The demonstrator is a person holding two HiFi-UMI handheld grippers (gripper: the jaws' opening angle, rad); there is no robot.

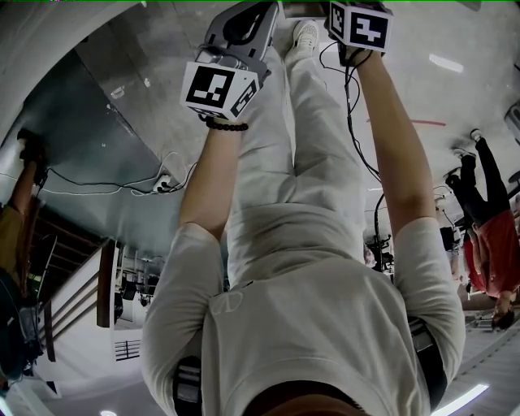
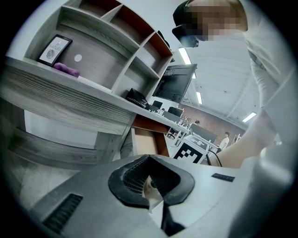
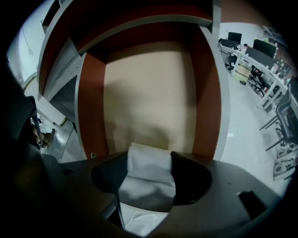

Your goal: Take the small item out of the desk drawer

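The desk drawer [image 3: 149,93] stands pulled out, with a bare beige bottom and red-brown side walls. At its near end lies a small white folded item [image 3: 148,160], and my right gripper [image 3: 150,174] is shut on it, its dark pads pressing against both sides. The left gripper view shows the same open drawer [image 2: 148,142] under the grey desk top [image 2: 70,100], with the right gripper's marker cube [image 2: 191,152] beside it. My left gripper [image 2: 151,183] hangs back from the desk, jaws together, holding nothing. In the head view both grippers, the left gripper [image 1: 240,41] and the right gripper [image 1: 360,24], are stretched out ahead of the person's arms.
Above the desk, a grey shelf unit [image 2: 116,42] holds a framed picture [image 2: 54,49] and a purple cloth [image 2: 66,69]. A black object [image 2: 136,97] and a monitor [image 2: 176,83] stand on the desk. Cables trail from the grippers. Other people [image 1: 487,236] stand to the right.
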